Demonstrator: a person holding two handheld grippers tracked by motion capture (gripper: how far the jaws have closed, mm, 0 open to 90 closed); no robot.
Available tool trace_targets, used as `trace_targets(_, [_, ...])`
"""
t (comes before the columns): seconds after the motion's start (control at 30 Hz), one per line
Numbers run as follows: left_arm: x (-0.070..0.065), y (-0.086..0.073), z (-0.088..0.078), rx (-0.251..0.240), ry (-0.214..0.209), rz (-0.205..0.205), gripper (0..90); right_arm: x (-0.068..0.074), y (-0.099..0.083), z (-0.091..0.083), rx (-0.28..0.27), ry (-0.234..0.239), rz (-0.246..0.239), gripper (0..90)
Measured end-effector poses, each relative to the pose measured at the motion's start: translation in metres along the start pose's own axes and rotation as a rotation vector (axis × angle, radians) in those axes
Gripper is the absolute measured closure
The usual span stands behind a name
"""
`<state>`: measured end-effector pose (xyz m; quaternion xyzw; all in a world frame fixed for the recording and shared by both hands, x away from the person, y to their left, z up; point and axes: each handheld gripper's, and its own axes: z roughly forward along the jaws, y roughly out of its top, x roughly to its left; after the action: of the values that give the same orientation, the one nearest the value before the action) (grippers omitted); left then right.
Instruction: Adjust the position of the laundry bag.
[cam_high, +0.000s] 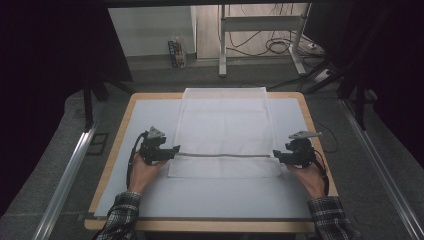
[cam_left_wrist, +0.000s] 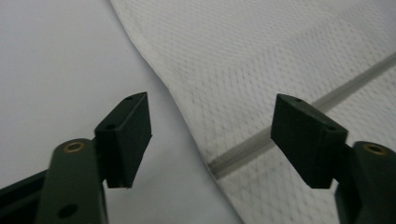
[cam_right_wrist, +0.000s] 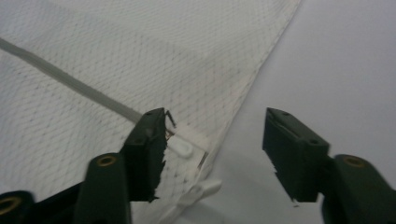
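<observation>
A white mesh bag (cam_high: 223, 131) lies flat in the middle of the high view, on the pale sheet that covers the bench (cam_high: 120, 131), its far end reaching the bench's upper edge. A grey zipper (cam_high: 223, 154) crosses it from left to right near its lower end.

The left tongs (cam_high: 173, 150) sit at the bag's left edge, level with the zipper, held by the left hand (cam_high: 142, 171) in a plaid sleeve (cam_high: 122, 212). In the left gripper view the jaws stand wide apart with nothing between them but the sheet and the bag's edge; the zipper's end (cam_left_wrist: 219, 165) lies in the lower middle of that frame, between the two jaws (whether either jaw touches the cloth cannot be told).

The right tongs (cam_high: 276, 155) sit at the bag's right edge, also level with the zipper, held by the right hand (cam_high: 309, 177). In the right gripper view the jaws are likewise apart, straddling the bag's corner edge. A white zipper pull (cam_right_wrist: 183, 145) lies just beside the left-hand jaw in that frame, at the end of the grey zipper line.
</observation>
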<state>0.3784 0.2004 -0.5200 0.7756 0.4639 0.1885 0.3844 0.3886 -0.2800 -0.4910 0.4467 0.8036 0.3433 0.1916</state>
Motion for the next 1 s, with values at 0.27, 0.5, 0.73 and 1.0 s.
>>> trace_targets(0.27, [0.006,0.006,0.016,0.015,0.039,-0.019,50.9,-0.004,0.010,0.022,0.036,-0.018,-0.008,53.9])
trace_targets(0.5, [0.009,0.003,0.025,0.031,0.031,-0.053,59.8,-0.005,0.012,0.035,0.071,-0.049,0.000,63.1])
trace_targets(0.73, [0.007,-0.002,0.035,0.070,0.053,-0.032,54.7,-0.008,0.007,0.041,0.090,-0.023,-0.018,64.3])
trace_targets(1.0, [0.003,-0.002,0.035,0.073,0.020,-0.037,76.1,-0.006,0.007,0.041,0.092,0.002,-0.006,85.9])
